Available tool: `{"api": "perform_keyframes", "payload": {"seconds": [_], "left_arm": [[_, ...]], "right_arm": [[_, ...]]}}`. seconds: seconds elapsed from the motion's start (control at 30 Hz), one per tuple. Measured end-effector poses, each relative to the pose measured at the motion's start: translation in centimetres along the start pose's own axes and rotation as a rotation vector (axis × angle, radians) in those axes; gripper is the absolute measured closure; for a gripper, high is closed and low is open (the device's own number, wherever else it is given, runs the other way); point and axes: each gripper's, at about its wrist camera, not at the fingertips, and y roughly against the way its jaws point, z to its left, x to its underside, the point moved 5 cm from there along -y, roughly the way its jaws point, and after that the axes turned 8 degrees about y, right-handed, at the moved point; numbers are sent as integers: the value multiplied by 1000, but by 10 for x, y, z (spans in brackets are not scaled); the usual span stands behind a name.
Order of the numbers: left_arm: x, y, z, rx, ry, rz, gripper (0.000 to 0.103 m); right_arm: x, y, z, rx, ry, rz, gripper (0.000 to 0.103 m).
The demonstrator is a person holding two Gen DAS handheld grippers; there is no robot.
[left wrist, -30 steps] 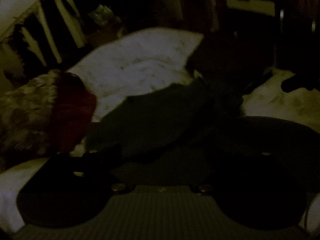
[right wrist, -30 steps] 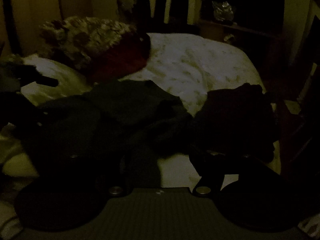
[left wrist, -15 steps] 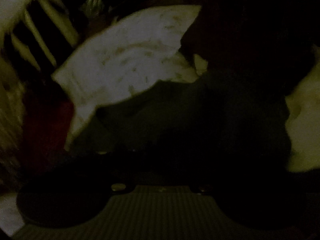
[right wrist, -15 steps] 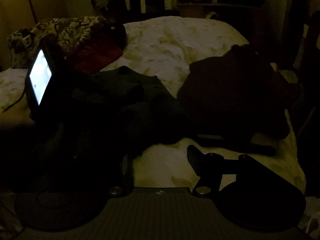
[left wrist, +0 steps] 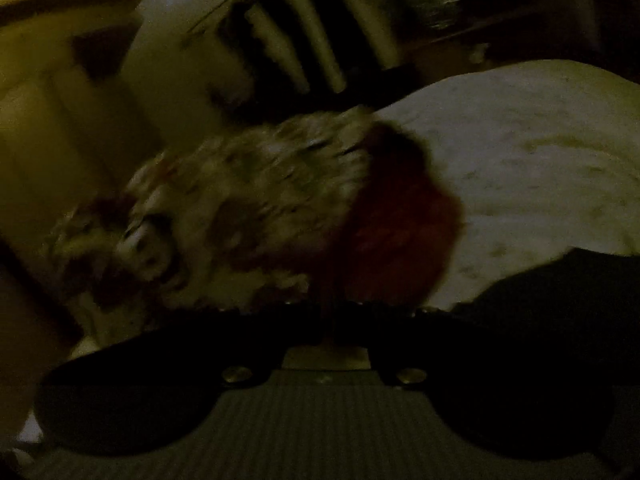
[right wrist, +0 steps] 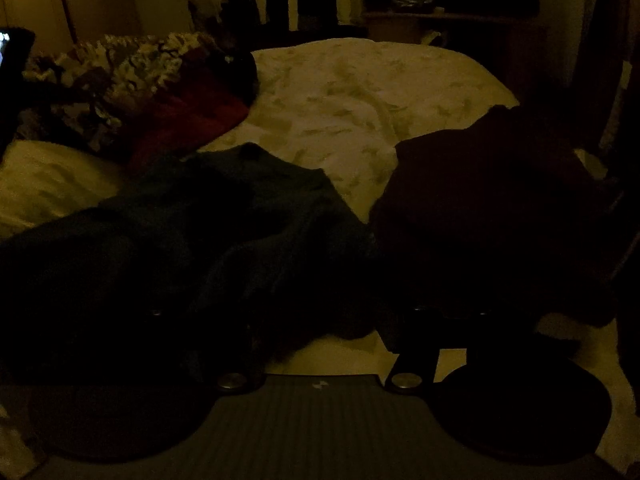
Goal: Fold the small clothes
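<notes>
The scene is recorded in very low light, and the left wrist view is blurred and tilted.

In the right wrist view, a pale patterned bed (right wrist: 360,96) is seen, on which the clothes are laid. A dark green garment (right wrist: 224,216) is spread, crumpled, across the left and centre of the bed, its near edge reaching down to the fingers of the right gripper (right wrist: 320,320). A dark maroon garment (right wrist: 492,208) is heaped on the right side of the bed, just beside the green one; whether the two touch cannot be told. At the far left of the bed, a floral patterned blanket (right wrist: 116,72) is bunched against a red cloth (right wrist: 188,116).

The fingers of the right gripper are set well apart: the right finger (right wrist: 416,356) is seen over bare sheet below the maroon garment, while the left finger is lost against the green garment. Whether fabric is pinched there cannot be told.

In the left wrist view, the left gripper (left wrist: 328,320) is shown with its fingers brought close together, only a thin gap being visible between them. Whether anything is held cannot be told. Directly beyond it, the floral patterned blanket (left wrist: 256,200) and the red cloth (left wrist: 400,220) are seen. An edge of dark garment (left wrist: 560,300) is visible at the lower right.
</notes>
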Motion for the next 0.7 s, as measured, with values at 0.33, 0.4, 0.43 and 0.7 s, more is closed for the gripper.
{"api": "perform_keyframes", "payload": {"seconds": [0.33, 0.4, 0.43, 0.7], "left_arm": [[60, 35, -94, 444, -96, 130, 35], [72, 38, -109, 452, -129, 121, 35], [76, 38, -112, 450, -135, 124, 35], [108, 13, -66, 335, -167, 149, 35]], "right_arm": [[-38, -6, 27, -117, -6, -103, 0], [-48, -15, 35, -121, 6, -107, 0], [-53, -22, 37, -128, 6, -98, 0], [-57, -90, 41, -126, -21, 76, 83]]}}
